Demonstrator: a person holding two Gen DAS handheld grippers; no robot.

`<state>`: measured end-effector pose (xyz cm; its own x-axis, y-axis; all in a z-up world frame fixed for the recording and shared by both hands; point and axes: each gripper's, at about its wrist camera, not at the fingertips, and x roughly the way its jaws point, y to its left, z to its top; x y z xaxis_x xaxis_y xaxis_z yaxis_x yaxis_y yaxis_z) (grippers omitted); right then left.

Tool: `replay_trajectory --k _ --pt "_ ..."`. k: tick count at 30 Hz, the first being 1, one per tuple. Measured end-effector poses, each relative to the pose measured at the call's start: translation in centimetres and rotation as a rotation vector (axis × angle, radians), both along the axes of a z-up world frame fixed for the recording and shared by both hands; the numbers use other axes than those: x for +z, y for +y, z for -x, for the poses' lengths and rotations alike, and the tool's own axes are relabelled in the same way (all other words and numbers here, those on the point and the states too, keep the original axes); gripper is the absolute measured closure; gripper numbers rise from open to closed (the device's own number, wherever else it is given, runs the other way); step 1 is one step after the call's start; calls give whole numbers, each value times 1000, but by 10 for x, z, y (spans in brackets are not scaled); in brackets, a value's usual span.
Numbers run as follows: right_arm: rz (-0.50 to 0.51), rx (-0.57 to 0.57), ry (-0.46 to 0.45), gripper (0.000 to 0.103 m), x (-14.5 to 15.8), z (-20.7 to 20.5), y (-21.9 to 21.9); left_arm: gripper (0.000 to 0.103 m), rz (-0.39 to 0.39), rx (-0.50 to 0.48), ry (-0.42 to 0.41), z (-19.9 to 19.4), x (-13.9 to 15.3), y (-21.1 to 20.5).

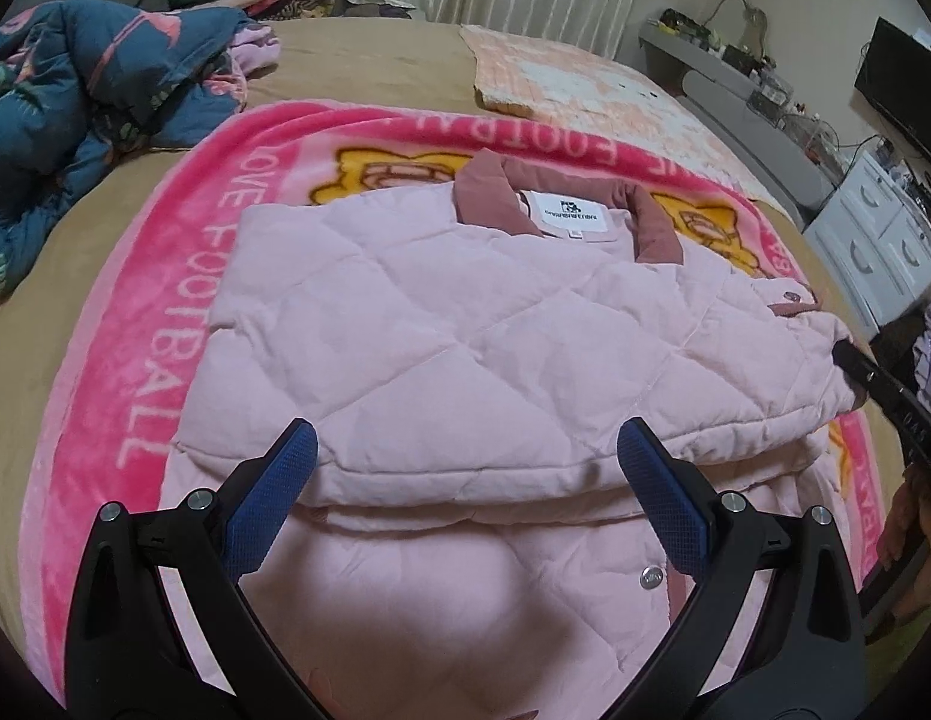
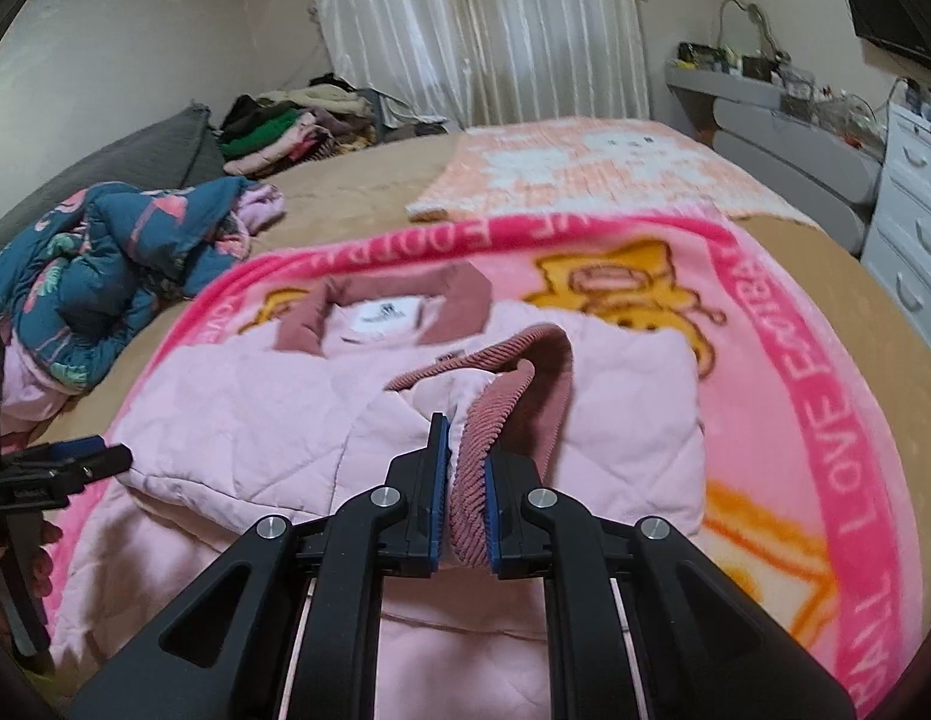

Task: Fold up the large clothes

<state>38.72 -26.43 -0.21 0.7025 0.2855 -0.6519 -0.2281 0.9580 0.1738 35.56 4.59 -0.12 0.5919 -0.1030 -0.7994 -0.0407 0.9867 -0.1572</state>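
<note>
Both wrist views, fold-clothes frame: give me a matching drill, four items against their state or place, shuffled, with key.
Items
1. left gripper
2. right gripper
3. pink jacket
4. blue quilt

States
A. crumpled at the left side of the bed
B. open, above the jacket's folded edge
C. lying on the pink blanket, collar away from the cameras
D. shut on the corduroy cuff

Pairs: 1-B, 2-D, 3-C, 4-A

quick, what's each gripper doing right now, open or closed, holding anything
Left gripper: open, holding nothing, above the pink quilted jacket.
Right gripper: closed on the jacket's corduroy cuff.
</note>
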Motion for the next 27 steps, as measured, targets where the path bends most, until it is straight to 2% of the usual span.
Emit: replay_trajectory --k 3,6,8,10,13,17,22,25,27 --pt "22 -14 33 91 -12 0 2 9 2 -9 6 -7 -3 -4" --pt "28 -25 82 83 -22 1 0 9 1 -11 11 -12 -6 -8" --pt "43 -49 87 64 -22 4 -1 9 -11 -16 17 -17 -9 -11" --pt "43 -76 63 57 -17 11 -5 9 -25 -22 31 -22 -15 -13" --pt "29 -83 14 53 -2 20 -5 9 -49 -22 70 -31 -29 -14" --pt "48 -24 -34 39 16 27 11 8 -56 -14 101 -36 -45 -9" --pt "115 71 -40 34 23 20 45 8 -38 -6 106 -37 -54 -4" --pt "190 104 2 34 10 9 66 8 -51 -15 103 -37 -58 -6" --pt "204 125 46 34 -4 -1 76 8 -43 -16 98 -36 -59 -5"
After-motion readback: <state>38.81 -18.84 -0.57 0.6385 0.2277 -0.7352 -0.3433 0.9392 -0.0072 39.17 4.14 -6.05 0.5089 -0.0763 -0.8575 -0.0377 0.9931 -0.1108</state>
